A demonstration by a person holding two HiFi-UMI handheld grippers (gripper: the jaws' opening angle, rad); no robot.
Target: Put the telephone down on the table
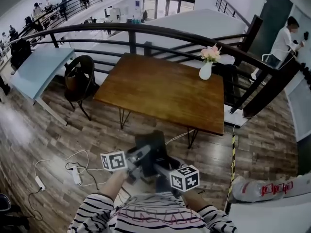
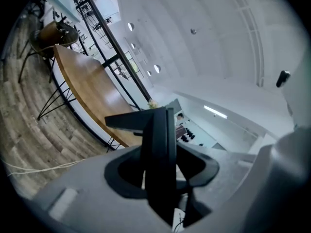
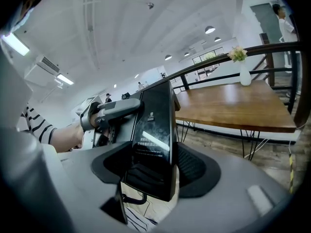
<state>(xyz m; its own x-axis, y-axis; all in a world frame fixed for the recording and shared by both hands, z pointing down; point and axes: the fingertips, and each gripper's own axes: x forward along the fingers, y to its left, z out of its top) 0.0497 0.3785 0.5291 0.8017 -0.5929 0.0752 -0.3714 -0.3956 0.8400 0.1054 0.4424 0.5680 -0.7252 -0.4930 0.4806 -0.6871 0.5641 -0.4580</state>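
Left gripper [image 1: 138,158] and right gripper [image 1: 159,168] are both clamped on the black slab-bodied plastic telephone [image 1: 151,144], which I hold up near me, with the brown rectangular wooden table [image 1: 165,91] lying straight ahead, farther off and about equally near either hand.

Grey left gripper [image 1: 140,158] and grey right gripper [image 1: 158,168] both pinch the flat black telephone [image 1: 154,144] from opposite sides, with the striped-sleeved forearms [image 1: 112,188] tucked close together.

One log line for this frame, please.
phase: carry | left gripper: shut on telephone | right gripper: shut on telephone | telephone: short of table, not yet placed | vase: on table
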